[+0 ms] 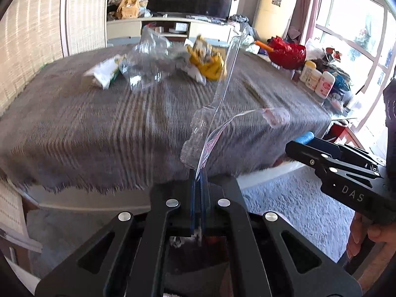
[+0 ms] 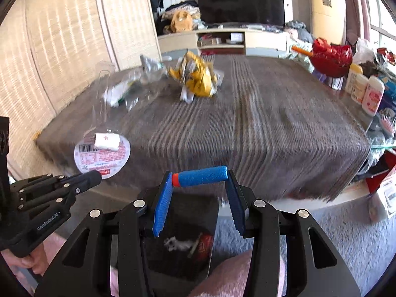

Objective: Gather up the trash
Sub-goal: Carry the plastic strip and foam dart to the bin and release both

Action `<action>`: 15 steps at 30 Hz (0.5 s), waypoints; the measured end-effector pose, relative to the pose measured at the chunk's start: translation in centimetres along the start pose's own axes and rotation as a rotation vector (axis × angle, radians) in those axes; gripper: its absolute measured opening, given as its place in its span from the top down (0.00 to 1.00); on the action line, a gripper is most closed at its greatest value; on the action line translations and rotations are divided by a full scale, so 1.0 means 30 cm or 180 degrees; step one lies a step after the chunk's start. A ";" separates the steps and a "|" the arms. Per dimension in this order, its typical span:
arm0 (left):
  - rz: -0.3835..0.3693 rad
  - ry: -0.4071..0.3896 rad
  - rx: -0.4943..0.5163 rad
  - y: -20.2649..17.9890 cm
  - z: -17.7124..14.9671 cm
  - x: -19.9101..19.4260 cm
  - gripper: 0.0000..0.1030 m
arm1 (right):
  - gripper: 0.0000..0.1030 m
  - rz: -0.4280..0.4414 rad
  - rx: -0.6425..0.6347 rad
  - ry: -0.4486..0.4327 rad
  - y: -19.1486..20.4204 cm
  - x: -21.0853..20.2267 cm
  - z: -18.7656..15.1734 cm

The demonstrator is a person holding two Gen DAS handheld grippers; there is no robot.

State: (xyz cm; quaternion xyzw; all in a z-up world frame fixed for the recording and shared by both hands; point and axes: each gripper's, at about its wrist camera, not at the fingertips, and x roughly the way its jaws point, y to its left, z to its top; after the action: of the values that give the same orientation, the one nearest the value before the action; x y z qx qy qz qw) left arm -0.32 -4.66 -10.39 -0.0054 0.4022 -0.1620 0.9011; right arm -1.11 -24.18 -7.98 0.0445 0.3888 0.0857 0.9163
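My left gripper (image 1: 198,173) is shut on a clear plastic cup lid with its peeled red-and-white label (image 1: 215,123), held near the table's front edge; the lid also shows in the right wrist view (image 2: 102,153). My right gripper (image 2: 199,175) is shut on a blue foam dart with an orange tip (image 2: 200,175), held crosswise between its fingertips. On the grey striped tablecloth (image 2: 272,123) at the far side lie a crumpled yellow wrapper (image 2: 195,76), clear crumpled plastic (image 1: 146,61) and a white-and-green carton (image 1: 104,73). A dark bin with trash (image 2: 183,242) sits below my right gripper.
A red bowl (image 2: 331,57) and several white bottles (image 2: 366,91) stand at the table's right edge. A TV (image 2: 240,2) on a low white cabinet is behind the table. Grey carpet (image 2: 334,235) covers the floor in front.
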 end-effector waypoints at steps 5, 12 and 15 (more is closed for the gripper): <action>-0.0026 0.0135 -0.0119 0.022 -0.076 0.049 0.98 | 0.57 0.0035 0.0021 0.0194 0.002 0.055 -0.071; -0.0080 0.0332 -0.0195 0.038 -0.171 0.131 0.98 | 0.57 0.0111 0.0103 0.0373 -0.006 0.120 -0.149; -0.0131 0.0398 -0.0175 0.038 -0.204 0.148 0.98 | 0.57 0.0140 0.0143 0.0440 -0.013 0.154 -0.175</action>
State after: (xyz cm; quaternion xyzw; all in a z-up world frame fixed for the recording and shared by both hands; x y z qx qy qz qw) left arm -1.67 -4.16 -17.88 -0.0284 0.4618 -0.1694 0.8702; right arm -1.70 -23.61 -14.93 0.0675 0.4518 0.0999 0.8839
